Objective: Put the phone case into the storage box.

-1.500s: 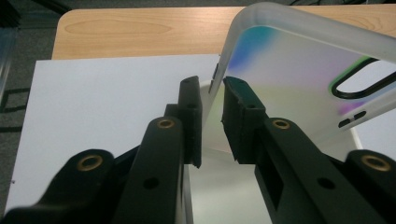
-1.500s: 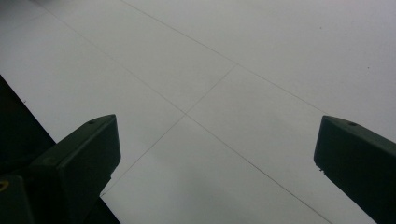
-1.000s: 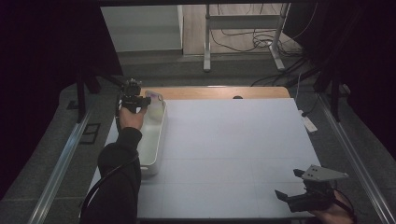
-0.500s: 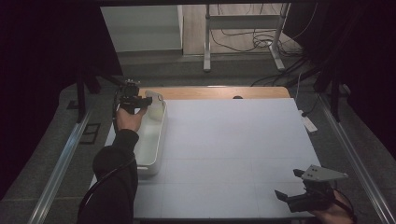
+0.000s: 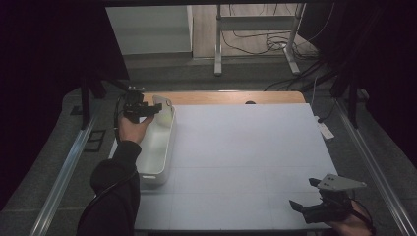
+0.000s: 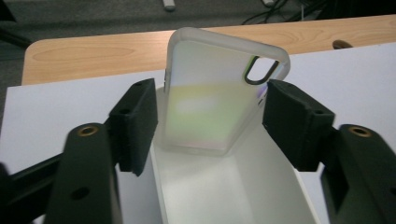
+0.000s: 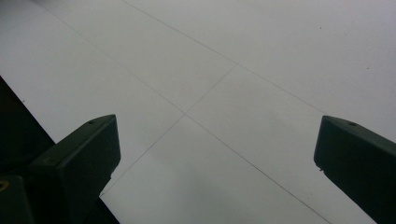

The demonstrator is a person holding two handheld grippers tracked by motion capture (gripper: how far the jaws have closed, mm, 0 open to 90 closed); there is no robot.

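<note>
The translucent phone case point(image 6: 210, 102) stands nearly upright at the far end of the white rectangular bin point(image 6: 243, 196), its lower edge inside the bin and its upper edge leaning against the far wall. In the left gripper view, the case sits between the two black jaws of the left gripper point(image 6: 210, 126). A visible gap separates each pad from the nearest case edge: the left pad point(image 6: 135, 123) stands just beside the left edge, and the right pad point(image 6: 296, 121) stands just beside the corner with the dark-rimmed camera cutout. The jaws have just been opening; the case is released and rests on its own.

In the high view, the left gripper point(image 5: 147, 109) is positioned over the far end of the bin point(image 5: 157, 147), which lies along the left edge of the white table surface point(image 5: 246, 152). The case point(image 5: 161, 104) appears there as a pale shape at the jaw tips.

The right gripper point(image 5: 309, 195) hovers at the near right corner of the table, well apart from the bin. In the right gripper view its jaws stand wide apart over the bare white surface point(image 7: 224, 93), with nothing between them.

No brand, label or legible writing is visible on the case, the bin or the grippers.
</note>
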